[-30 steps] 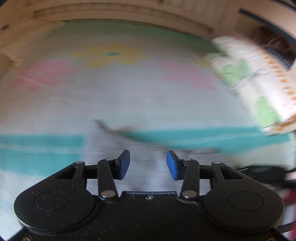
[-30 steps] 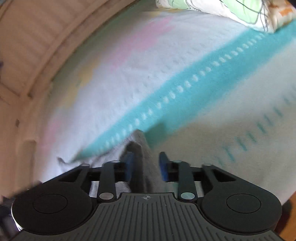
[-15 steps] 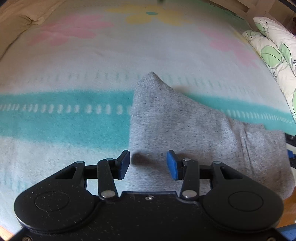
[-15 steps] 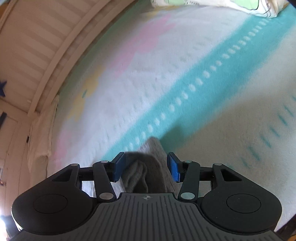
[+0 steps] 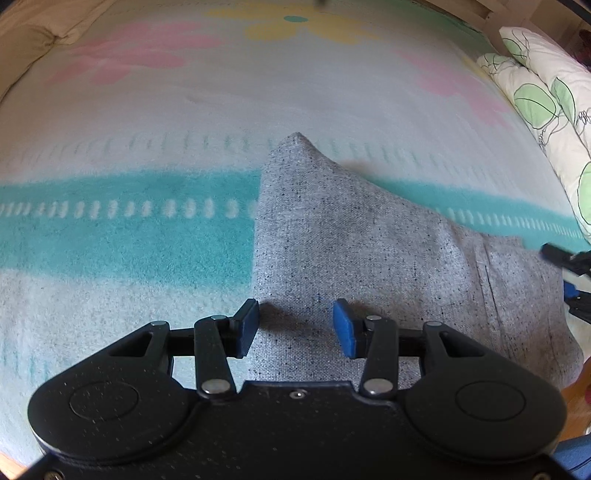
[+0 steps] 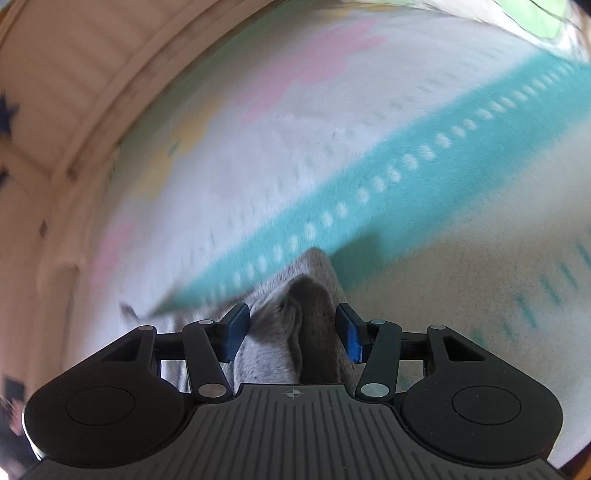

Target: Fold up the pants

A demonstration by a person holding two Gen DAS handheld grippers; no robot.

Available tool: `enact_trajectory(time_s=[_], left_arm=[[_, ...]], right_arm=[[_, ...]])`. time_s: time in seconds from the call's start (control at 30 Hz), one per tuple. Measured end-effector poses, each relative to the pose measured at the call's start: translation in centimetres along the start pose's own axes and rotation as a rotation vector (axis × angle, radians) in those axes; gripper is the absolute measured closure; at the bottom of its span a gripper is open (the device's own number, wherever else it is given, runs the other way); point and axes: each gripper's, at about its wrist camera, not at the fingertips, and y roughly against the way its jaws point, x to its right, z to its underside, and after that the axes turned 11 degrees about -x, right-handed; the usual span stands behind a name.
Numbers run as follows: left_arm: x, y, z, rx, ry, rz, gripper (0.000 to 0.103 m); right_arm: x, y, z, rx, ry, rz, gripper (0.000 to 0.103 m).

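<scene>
Now the right gripper stands with its blue pads spread wide either side of a raised grey fold, where a second ago they were much closer together around that cloth; half a second ago they had already parted, and the gap is a little wider since. No pad visibly presses the fabric. The left gripper has its pads spread apart just as in both earlier left-wrist frames, with nothing between them; it hovers low over the near edge of the pants. Its view has barely shifted in the last half second, whereas a second ago it was blurred and showed only a sliver of grey.

The pants are a soft heathered grey knit, flecked with dark specks, lying folded on the blanket in a rough wedge whose far corner rises to a blunt point over the teal stripe. A straight seam runs down the right-hand part. In the right wrist view the cloth bunches into a rounded hump, darker on its shaded side.

The blanket is fleecy and pale, with a broad teal band carrying a row of white dashes, plus pink and yellow flower shapes. A puffy white pillow printed with green leaves lies at the right edge.
</scene>
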Motion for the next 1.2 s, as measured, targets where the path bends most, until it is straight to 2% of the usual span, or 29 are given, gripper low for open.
enact_trajectory(time_s=[0.03,0.1,0.17,0.23,0.33,0.37,0.4,0.43,0.5,0.53,0.57,0.6,0.67,0.73,0.8,0.83,0.87,0.93,1.0,1.07,1.13,1.2], left_arm=[[0.1,0.2,0.0,0.003,-0.004,-0.003,0.051],[0.0,0.4,0.1,0.007,-0.002,-0.004,0.051],[-0.2,0.3,0.1,0.006,0.002,-0.003,0.051],[-0.3,0.3,0.2,0.007,0.005,-0.007,0.051],[-0.7,0.5,0.3,0.021,0.012,-0.014,0.051],[-0.7,0.7,0.4,0.031,0.015,-0.016,0.051],[-0.8,0.9,0.5,0.044,0.015,-0.018,0.051],[-0.7,1.1,0.6,0.059,0.009,-0.023,0.051],[-0.4,1.4,0.9,0.09,-0.014,-0.044,0.051],[-0.2,1.4,1.1,0.101,-0.028,-0.052,0.05],[0.1,1.3,1.3,0.105,-0.045,-0.055,0.048],[0.5,1.2,1.6,0.101,-0.064,-0.051,0.047],[1.1,0.9,2.1,0.09,-0.098,-0.03,0.047],[1.7,1.0,2.8,0.082,-0.134,-0.007,0.047],[2.4,1.4,3.3,0.087,-0.165,0.009,0.047],[2.7,1.6,3.5,0.093,-0.177,0.013,0.047],[3.1,1.9,3.8,0.1,-0.188,0.019,0.046],[3.7,2.2,4.3,0.11,-0.212,0.035,0.044],[4.2,2.1,4.9,0.109,-0.233,0.03,0.034],[4.5,1.1,5.7,0.069,-0.262,0.006,0.033],[4.5,-0.4,6.4,0.018,-0.261,-0.004,0.032],[4.1,-0.8,6.9,0.028,-0.236,-0.009,0.022]], right_arm=[[-0.4,-0.1,0.1,-0.008,0.04,0.009,0.054],[-1.5,-0.1,0.5,-0.006,0.121,0.016,0.073],[-3.1,0.4,1.0,0.023,0.227,0.063,0.094],[-5.1,1.3,1.7,0.077,0.349,0.081,0.096],[-7.4,3.6,2.5,0.214,0.478,0.006,0.097],[-7.8,4.0,2.5,0.252,0.5,0.006,0.097],[-7.9,3.9,2.3,0.26,0.507,0.025,0.097],[-7.7,3.2,1.8,0.231,0.494,0.054,0.096],[-6.5,0.7,0.5,0.121,0.419,0.133,0.096],[-5.7,-0.7,0.2,0.068,0.385,0.199,0.093],[-5.1,-1.7,0.2,0.047,0.371,0.244,0.086],[-4.8,-2.0,0.3,0.053,0.37,0.257,0.086],[-5.4,-1.2,0.7,0.095,0.401,0.276,0.084],[-6.6,0.3,1.5,0.182,0.46,0.312,0.081],[-7.9,1.6,2.4,0.254,0.533,0.312,0.072],[-8.3,1.9,2.9,0.26,0.566,0.291,0.063],[-8.7,1.8,3.0,0.247,0.589,0.275,0.052],[-9.1,0.8,3.7,0.182,0.614,0.282,0.05],[-8.8,-0.8,3.9,0.089,0.614,0.332,0.05],[-7.8,-2.1,3.9,0.017,0.574,0.368,0.045],[-6.8,-2.3,3.8,0.012,0.521,0.349,0.041],[-6.5,-2.2,3.4,0.007,0.497,0.341,0.038]])
